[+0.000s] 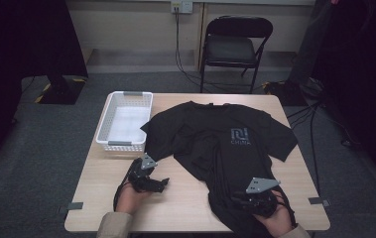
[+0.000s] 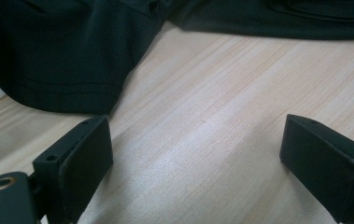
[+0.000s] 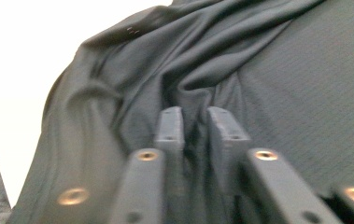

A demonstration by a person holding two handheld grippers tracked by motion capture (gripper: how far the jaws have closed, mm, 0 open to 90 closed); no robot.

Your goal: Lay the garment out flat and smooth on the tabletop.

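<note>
A black T-shirt is spread face up on the wooden surface, its collar at the far edge and its hem drawn toward the near right corner, where the cloth is bunched into folds. A grey printed mark is seen on the chest. The right gripper is held over this gathered hem at the near right; in the right gripper view its jaws are seen nearly pressed together, with a ridge of the T-shirt's fabric pinched in the narrow gap between them. The left gripper is held low over bare wood near the left, just beside the shirt's left sleeve; its jaws are spread wide and nothing is caught between them. A white slotted basket is set at the far left of the surface, touching the left sleeve's edge, and nothing is seen inside it. A black folding chair is seen on the floor beyond the surface.
</note>
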